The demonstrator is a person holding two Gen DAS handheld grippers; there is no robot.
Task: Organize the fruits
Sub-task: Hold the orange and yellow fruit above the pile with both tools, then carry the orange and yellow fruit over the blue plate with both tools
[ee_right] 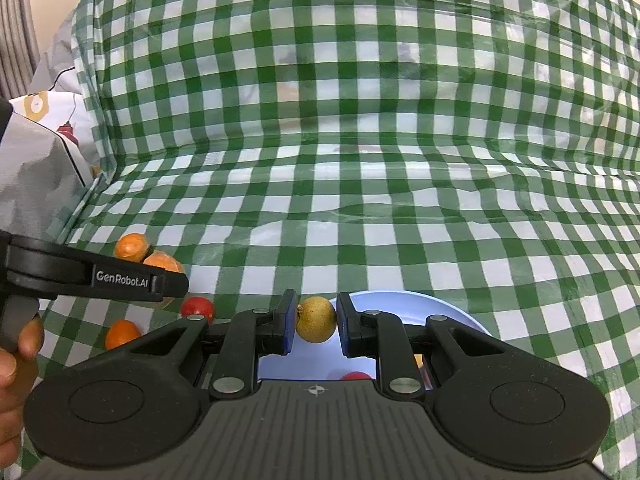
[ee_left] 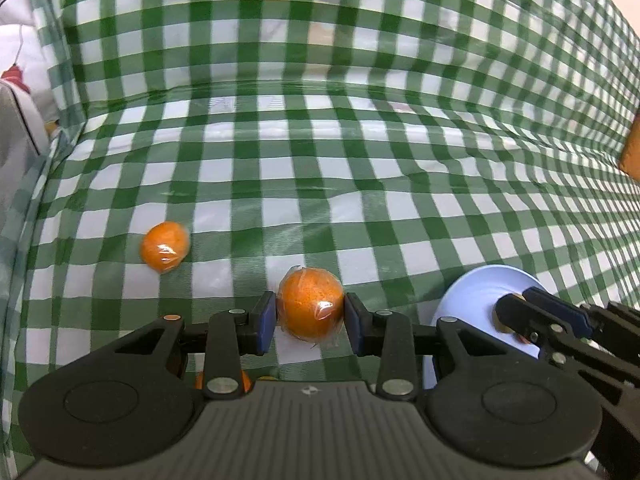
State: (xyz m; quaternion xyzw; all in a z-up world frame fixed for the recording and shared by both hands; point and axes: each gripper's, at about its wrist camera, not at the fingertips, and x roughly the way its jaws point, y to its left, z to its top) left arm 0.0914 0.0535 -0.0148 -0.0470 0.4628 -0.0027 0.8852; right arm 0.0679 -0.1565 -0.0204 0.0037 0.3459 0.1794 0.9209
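1. Oranges first: we are pinching a plastic-wrapped round orange (ee_left: 310,303) in our left claw (ee_left: 310,318), its blue pads touching the fruit on both sides above the green-and-white checked counter cloth (ee_left: 360,184).
2. We are seeing a second wrapped orange (ee_left: 164,246) lying on the cloth, off to the left and apart from the held one.
3. We are gripping a small yellow-brown round fruit (ee_right: 316,319) in our right claw (ee_right: 316,326), over the pale blue round plate (ee_right: 400,305).
4. We are noticing a red fruit (ee_right: 356,376) lying in that plate.
5. We are seeing a small red tomato (ee_right: 197,307) and more oranges (ee_right: 122,333) resting on the cloth left of the plate.
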